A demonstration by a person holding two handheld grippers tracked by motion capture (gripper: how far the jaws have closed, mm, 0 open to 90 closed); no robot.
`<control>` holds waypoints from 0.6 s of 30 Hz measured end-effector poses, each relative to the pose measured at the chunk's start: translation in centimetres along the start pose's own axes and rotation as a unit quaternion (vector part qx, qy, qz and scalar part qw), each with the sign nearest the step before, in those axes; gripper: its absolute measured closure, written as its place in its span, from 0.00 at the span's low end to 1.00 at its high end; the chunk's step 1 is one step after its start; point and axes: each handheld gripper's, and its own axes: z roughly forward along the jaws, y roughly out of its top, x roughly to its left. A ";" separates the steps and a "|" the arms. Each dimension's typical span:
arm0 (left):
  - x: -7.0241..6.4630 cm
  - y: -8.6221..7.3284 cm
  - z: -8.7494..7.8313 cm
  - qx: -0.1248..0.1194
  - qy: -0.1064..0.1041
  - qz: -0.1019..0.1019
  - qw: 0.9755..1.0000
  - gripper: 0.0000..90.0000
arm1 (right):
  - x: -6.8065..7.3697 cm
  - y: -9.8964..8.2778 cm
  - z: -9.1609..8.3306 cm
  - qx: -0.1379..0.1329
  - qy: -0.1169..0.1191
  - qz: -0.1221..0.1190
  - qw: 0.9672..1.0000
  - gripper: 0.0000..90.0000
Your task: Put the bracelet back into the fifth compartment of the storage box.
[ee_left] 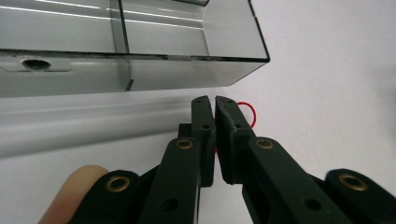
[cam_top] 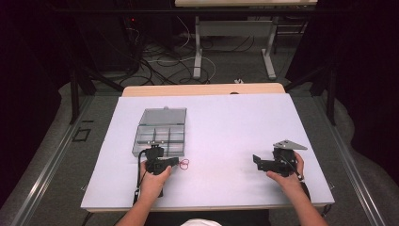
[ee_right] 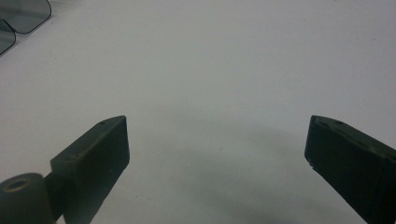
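The left gripper (ee_left: 215,105) looks pinched on a red band (ee_left: 247,113) low over the desk (cam_top: 226,127), maybe. The open box (cam_top: 160,134) sits just behind. The right gripper (ee_right: 215,144) is wide open, holding nothing, well apart.

My left gripper (ee_left: 215,103) has its jaws almost closed together, while my right gripper (ee_right: 217,140) holds its jaws wide apart.
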 end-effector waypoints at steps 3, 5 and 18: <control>-0.2 0.0 -0.2 -0.003 0.002 0.009 1.000 0.97 | 0.0 0.0 0.0 0.000 0.000 0.000 1.000 0.07; -0.4 0.0 -0.4 -0.005 -0.001 0.013 1.000 0.97 | 0.0 0.0 0.0 0.000 0.001 0.002 1.000 0.07; -1.1 0.2 -1.3 -0.016 -0.010 0.024 1.000 0.97 | -0.1 0.0 0.1 0.000 0.002 0.003 1.000 0.07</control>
